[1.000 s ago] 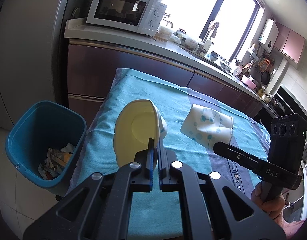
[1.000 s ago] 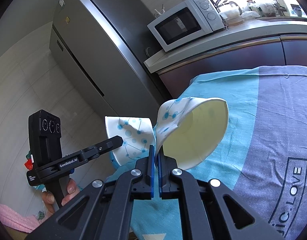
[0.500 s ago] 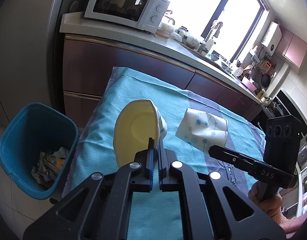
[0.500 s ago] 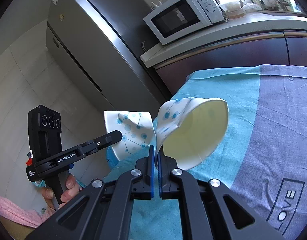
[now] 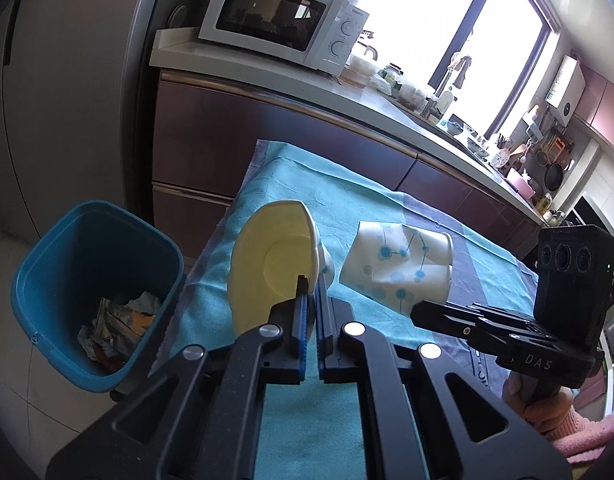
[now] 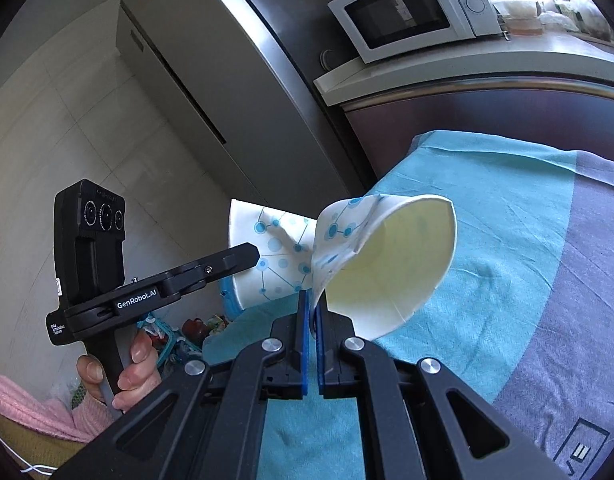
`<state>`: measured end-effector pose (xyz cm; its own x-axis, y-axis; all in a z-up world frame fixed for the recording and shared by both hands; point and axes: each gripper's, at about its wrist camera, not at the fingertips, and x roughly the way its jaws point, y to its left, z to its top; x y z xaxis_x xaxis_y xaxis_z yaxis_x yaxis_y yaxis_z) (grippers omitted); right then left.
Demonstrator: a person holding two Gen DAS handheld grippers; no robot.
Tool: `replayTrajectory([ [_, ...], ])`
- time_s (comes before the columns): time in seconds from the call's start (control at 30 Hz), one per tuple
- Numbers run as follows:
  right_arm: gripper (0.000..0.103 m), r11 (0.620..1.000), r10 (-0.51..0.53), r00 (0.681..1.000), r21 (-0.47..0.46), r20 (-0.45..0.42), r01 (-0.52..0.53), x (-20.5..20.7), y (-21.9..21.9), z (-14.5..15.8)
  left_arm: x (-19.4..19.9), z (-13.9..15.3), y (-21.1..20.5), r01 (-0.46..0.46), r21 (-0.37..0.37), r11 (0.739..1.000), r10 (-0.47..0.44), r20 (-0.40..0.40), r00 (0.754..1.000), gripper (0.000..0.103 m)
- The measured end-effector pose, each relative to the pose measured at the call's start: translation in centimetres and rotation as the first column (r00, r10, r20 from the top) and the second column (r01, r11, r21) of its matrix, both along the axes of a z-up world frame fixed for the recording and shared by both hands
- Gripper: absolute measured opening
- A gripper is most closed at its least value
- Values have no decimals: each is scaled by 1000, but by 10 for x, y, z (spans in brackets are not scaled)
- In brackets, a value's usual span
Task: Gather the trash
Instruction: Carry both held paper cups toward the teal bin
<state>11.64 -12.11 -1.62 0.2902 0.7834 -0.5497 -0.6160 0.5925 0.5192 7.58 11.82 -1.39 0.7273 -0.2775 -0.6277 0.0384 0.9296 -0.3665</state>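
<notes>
Two white paper cups with blue dots are held up over the teal-and-grey cloth table (image 5: 359,204). My left gripper (image 5: 311,284) is shut on the rim of one cup (image 5: 267,264), whose yellow inside faces the camera. Beside it on the right, my right gripper (image 5: 417,314) is shut on the crumpled second cup (image 5: 395,268). In the right wrist view my right gripper (image 6: 313,300) pinches that cup's wall (image 6: 391,264), and the left gripper (image 6: 253,254) holds its cup (image 6: 275,248) just to the left. A blue bin (image 5: 95,280) with crumpled wrappers stands on the floor left of the table.
A dark cabinet front (image 5: 267,136) with a white microwave (image 5: 283,20) on its counter runs behind the table. A grey fridge (image 6: 211,92) stands to the left. A hand in a pink sleeve (image 6: 139,364) grips the left handle.
The right gripper and its cup have drifted a little left, closer to the left-held cup. Both grippers stay shut on their cups.
</notes>
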Motion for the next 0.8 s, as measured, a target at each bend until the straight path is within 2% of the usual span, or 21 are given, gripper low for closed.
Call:
replayTrajectory([
  [0.4, 2, 999, 7, 1000, 52, 21, -8, -11, 7, 4, -22, 5, 1, -44, 48, 998, 44, 5, 999, 4],
  [0.8, 2, 999, 19, 999, 31, 29, -20, -10, 15, 1, -26, 7, 11, -88, 66, 994, 87, 20, 996, 4],
])
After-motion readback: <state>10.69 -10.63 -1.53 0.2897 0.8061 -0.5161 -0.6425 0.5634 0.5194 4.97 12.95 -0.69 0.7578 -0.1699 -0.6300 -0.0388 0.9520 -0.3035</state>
